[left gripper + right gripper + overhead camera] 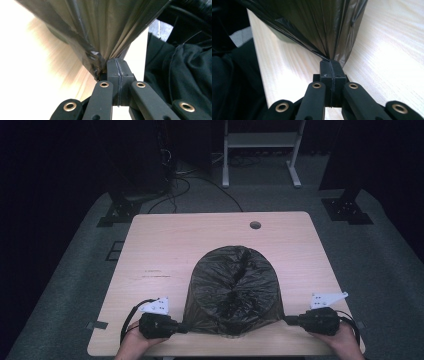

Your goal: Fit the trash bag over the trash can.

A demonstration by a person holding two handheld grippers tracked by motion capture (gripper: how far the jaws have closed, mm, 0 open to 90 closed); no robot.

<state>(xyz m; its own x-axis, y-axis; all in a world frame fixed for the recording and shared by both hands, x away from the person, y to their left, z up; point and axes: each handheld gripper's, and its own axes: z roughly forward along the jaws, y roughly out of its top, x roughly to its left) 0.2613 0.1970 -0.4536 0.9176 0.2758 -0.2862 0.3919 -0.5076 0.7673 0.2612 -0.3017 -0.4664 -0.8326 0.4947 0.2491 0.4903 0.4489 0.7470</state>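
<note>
Plastic of the crinkly black bin bag (234, 287) looks thin and slippery; your left tool (117, 65) and right tool (331, 65) pinch its near corners tight.

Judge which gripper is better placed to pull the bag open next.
Neither clearly: left gripper and right gripper each pinch an edge of the bag, at opposite sides near the table's front edge. Both would likely pull together.

The room is dim around a lit wooden table (165, 245). Beyond the left gripper (117, 65) the tabletop blows out to white with streaky blur. Ahead of the right gripper (331, 65), sheen glints on the bag (317, 27).
</note>
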